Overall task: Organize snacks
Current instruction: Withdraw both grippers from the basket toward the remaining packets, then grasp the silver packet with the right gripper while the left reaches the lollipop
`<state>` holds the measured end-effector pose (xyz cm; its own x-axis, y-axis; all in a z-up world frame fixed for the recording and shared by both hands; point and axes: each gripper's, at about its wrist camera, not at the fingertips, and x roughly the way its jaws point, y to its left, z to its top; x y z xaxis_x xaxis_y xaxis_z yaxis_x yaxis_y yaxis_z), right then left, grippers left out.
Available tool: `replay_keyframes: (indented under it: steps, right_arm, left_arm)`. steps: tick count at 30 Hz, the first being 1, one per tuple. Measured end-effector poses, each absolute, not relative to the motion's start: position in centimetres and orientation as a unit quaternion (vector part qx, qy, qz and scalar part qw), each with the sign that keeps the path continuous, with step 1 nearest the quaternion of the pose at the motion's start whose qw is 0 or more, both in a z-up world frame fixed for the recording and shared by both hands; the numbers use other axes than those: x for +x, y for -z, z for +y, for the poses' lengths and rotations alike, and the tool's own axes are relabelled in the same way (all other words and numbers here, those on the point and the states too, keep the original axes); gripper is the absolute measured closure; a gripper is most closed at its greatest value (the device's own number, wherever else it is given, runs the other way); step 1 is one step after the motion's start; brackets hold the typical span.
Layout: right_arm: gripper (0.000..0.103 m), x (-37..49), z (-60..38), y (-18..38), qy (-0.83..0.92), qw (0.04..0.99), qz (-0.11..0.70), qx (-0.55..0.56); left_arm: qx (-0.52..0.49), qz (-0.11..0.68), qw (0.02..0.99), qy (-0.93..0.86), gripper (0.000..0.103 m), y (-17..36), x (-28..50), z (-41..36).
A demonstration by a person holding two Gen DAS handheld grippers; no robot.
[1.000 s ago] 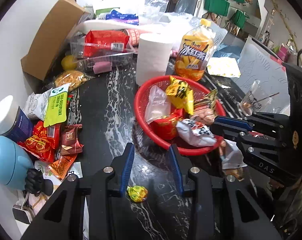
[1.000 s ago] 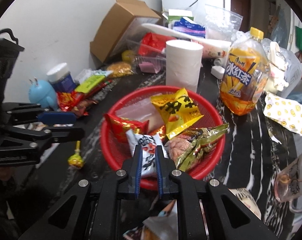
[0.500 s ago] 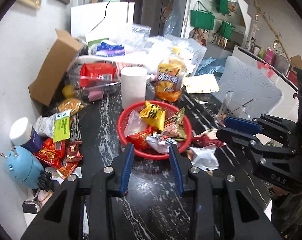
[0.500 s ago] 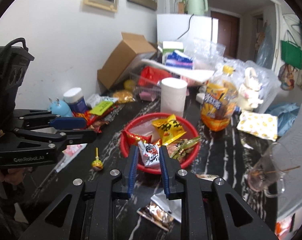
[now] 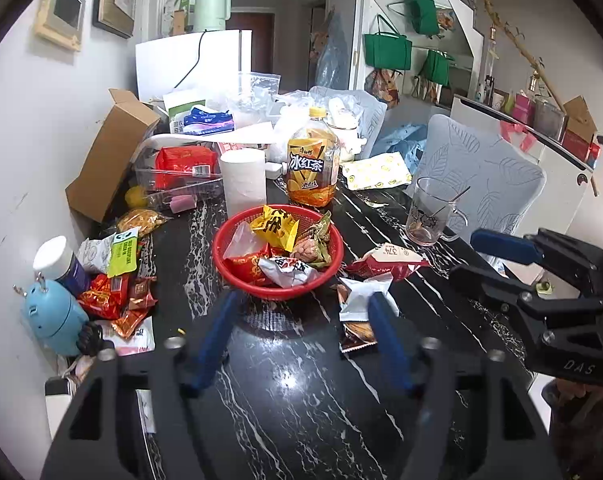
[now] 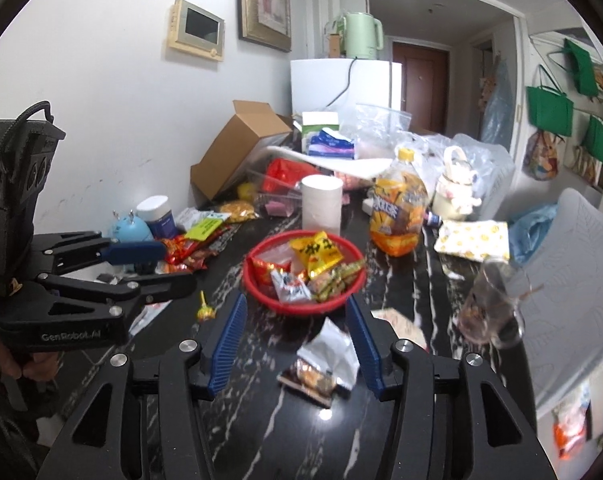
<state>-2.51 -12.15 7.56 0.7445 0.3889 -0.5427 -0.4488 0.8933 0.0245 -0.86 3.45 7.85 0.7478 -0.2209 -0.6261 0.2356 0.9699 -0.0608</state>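
A red basket (image 5: 220, 257) (image 6: 261, 297) in the middle of the black marble table holds several snack packets. Loose packets lie to its right: a red-and-white one (image 5: 385, 261) and a white one (image 5: 361, 296) (image 6: 335, 348). A pile of red and green snacks (image 5: 113, 292) sits at the left, and a yellow lollipop (image 6: 205, 310) lies on the table. My left gripper (image 5: 301, 320) (image 6: 161, 266) hangs back from the basket, its jaws opening with nothing between them. My right gripper (image 6: 295, 320) (image 5: 469, 260) is also opening, above the white packet without pressing it.
Behind the basket stand a paper roll (image 5: 243, 180) and an iced tea bottle (image 5: 311, 172). A glass mug (image 5: 429, 212) is at the right, before a pale chair (image 5: 481, 176). A cardboard box (image 5: 109, 152), a clear bin and a blue toy (image 5: 53, 316) line the left wall.
Both grippers have drawn back and up from the basket, which now looks smaller and farther. Both pairs of jaws have spread wider; the right pair was shut a second ago.
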Motion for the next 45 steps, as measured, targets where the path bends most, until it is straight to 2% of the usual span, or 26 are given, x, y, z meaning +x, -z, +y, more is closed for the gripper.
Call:
replay_keyframes:
  steps: [4, 8, 13, 25, 43, 45]
  right_arm:
    - [0.049, -3.4, -12.6, -6.4, -0.218, 0.931, 0.290, -0.045]
    - [0.038, -4.0, -12.6, -4.8, -0.209, 0.929, 0.303, -0.039]
    - [0.034, -4.0, -12.3, -2.5, -0.204, 0.924, 0.323, -0.036]
    - [0.034, -1.7, -11.4, 2.5, -0.198, 0.911, 0.361, -0.010]
    - [0.034, 5.2, -11.3, 4.0, -0.168, 0.901, 0.399, 0.041]
    - [0.031, 5.9, -11.4, 4.1, -0.163, 0.900, 0.402, 0.048]
  left_arm:
    - [0.011, 0.339, 0.933, 0.115, 0.031, -7.1, -1.6, 3.1]
    - [0.001, 0.354, 0.928, 0.114, 0.031, -5.7, -1.7, 3.3]
    - [-0.001, 0.373, 0.923, 0.098, 0.031, -3.3, -1.5, 3.7]
    - [-0.017, 0.414, 0.908, 0.058, 0.031, 1.4, -0.6, 5.9]
    - [-0.040, 0.437, 0.899, 0.014, 0.031, 4.3, 5.6, 8.8]
    - [-0.043, 0.445, 0.894, 0.011, 0.031, 4.8, 6.3, 8.9]
